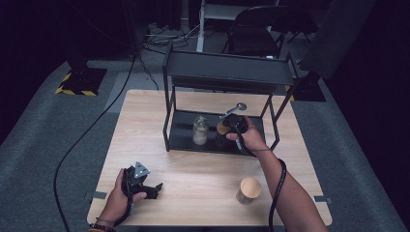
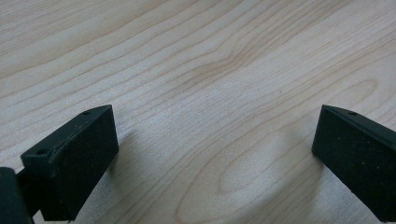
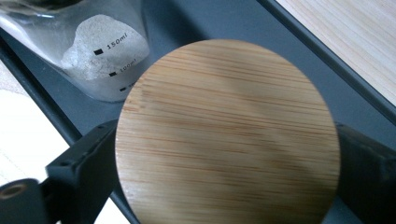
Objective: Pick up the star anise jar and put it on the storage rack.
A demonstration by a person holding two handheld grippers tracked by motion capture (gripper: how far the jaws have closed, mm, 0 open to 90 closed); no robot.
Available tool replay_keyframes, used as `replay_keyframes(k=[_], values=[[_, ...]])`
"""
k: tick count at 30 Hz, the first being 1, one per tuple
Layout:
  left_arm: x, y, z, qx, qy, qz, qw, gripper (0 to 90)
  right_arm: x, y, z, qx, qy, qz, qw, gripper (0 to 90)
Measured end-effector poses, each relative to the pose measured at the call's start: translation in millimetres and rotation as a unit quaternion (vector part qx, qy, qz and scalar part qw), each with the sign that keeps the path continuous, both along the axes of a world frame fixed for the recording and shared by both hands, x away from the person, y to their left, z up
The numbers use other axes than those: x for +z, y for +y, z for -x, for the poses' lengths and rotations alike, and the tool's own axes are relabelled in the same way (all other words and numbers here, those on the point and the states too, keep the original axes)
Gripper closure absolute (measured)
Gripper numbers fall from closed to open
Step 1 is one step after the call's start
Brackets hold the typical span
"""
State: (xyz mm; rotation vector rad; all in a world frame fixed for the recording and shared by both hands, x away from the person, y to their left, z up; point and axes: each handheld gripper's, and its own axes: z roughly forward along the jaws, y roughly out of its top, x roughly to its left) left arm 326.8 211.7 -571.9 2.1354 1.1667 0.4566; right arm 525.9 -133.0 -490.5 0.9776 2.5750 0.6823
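Observation:
My right gripper reaches into the black rack's lower shelf. Its jaws stand wide on either side of a jar with a round bamboo lid, which rests on the shelf; they look open around it, and the lid hides the pads. Beside it stands a glass jar of white powder with volume marks. My left gripper lies low over the table's front left, open, with bare wood between its fingers.
A second bamboo-lidded jar stands on the table at the front right, near my right forearm. The rack's top shelf overhangs the lower one, with uprights at the corners. A folding chair and cables lie beyond the table.

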Motion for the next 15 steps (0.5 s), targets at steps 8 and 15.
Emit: replay_keyframes(k=[8, 15], values=[[-0.1, -0.1, 0.1, 0.0, -0.001, 0.0, 1.0, 0.0, -1.1, 3.0, 1.6, 0.002, -0.005, -0.002, 1.0, 4.5], [-0.1, -0.1, 0.2, -0.002, -0.001, 0.0, 1.0, 0.0, -1.4, 3.9, 2.6, 0.006, -0.01, 0.001, 0.9999, 4.4]])
